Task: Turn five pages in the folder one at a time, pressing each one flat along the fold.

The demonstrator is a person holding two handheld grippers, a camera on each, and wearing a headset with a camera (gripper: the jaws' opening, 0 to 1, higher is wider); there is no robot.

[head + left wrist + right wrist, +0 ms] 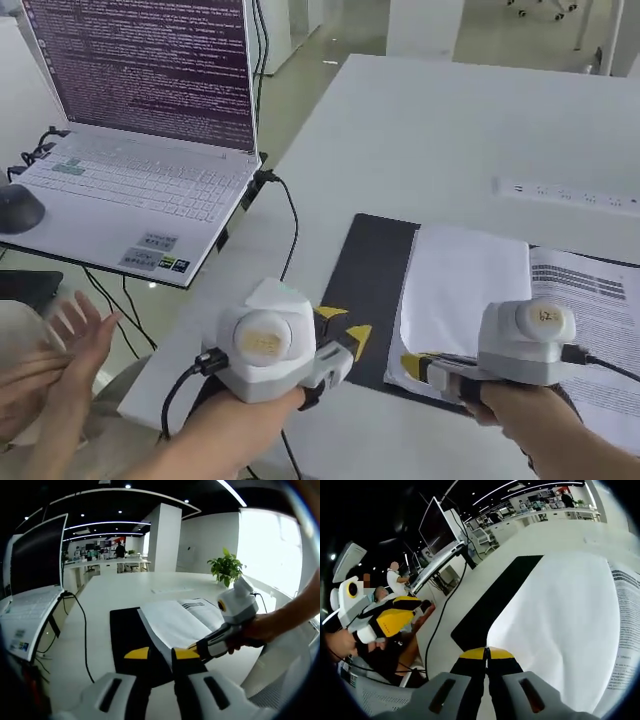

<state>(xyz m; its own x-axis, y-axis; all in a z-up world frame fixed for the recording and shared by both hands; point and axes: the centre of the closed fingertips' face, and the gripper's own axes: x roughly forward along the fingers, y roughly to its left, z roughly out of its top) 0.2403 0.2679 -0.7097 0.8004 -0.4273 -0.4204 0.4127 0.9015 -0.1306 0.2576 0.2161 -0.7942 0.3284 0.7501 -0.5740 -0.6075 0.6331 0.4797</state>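
Observation:
The folder lies open on the white table, its black cover [370, 285] spread to the left. A blank white page [465, 290] rests over the cover, and a printed page [590, 300] lies to its right. My right gripper [412, 366] sits at the blank page's near left corner. In the right gripper view its yellow tips [486, 653] are shut on that corner of the page [555, 625]. My left gripper [342, 330] hovers open over the cover's near left edge, its tips [161, 653] apart with nothing between them. The right gripper [235, 612] shows beside the page [172, 622].
An open laptop [140, 190] stands at the far left with cables [292, 225] running off the table edge. A mouse [15, 208] lies left of it. A white power strip [565, 195] lies at the far right. A person's hands [55, 350] are at the lower left.

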